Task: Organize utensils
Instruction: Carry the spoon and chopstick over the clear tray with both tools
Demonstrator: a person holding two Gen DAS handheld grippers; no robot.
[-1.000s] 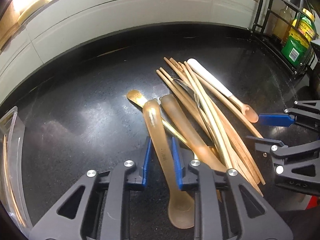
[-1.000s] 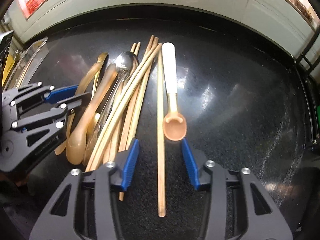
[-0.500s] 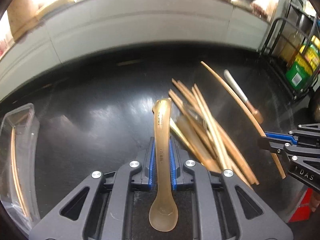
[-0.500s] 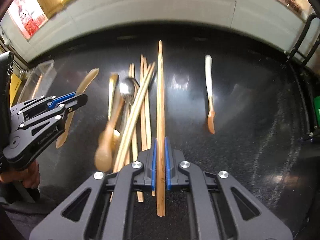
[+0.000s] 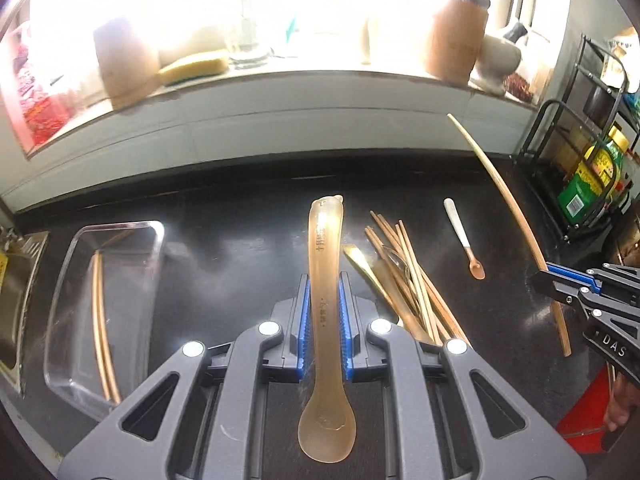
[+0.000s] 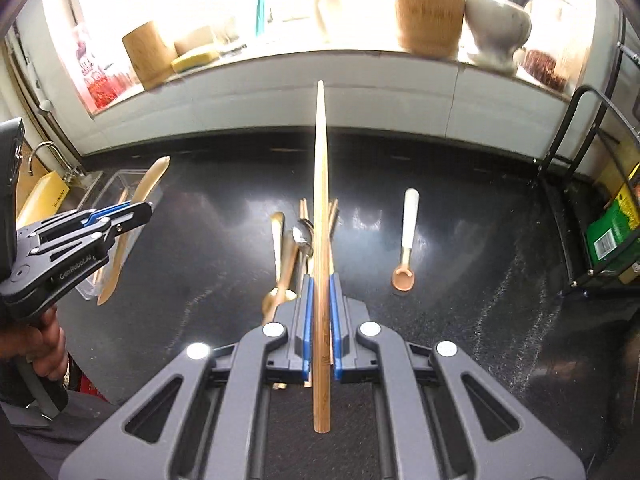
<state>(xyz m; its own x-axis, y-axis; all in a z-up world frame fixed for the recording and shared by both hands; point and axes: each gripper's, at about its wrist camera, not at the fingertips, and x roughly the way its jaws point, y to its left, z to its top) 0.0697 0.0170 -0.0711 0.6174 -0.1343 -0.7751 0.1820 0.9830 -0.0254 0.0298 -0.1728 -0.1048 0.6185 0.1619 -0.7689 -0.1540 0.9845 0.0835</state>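
Note:
My left gripper (image 5: 322,320) is shut on a translucent amber plastic spoon (image 5: 325,264), held above the black counter with its bowl toward the camera. My right gripper (image 6: 320,320) is shut on one long bamboo chopstick (image 6: 321,200), held high. The right gripper (image 5: 560,288) and its chopstick (image 5: 508,200) also show at the right of the left wrist view. A pile of chopsticks and spoons (image 5: 404,280) lies on the counter. A small white-handled spoon (image 6: 406,240) lies apart to its right. A clear plastic tray (image 5: 68,320) at the left holds two chopsticks.
A black wire rack (image 5: 580,184) with bottles stands at the right edge. A sill behind the counter carries wooden holders (image 6: 426,4), a mortar (image 6: 496,20) and a sponge. A sink edge (image 5: 16,288) lies left of the tray.
Both grippers closed on their utensils and lifted: the left took the amber spoon, the right took a chopstick. Both now sit much higher above the counter.

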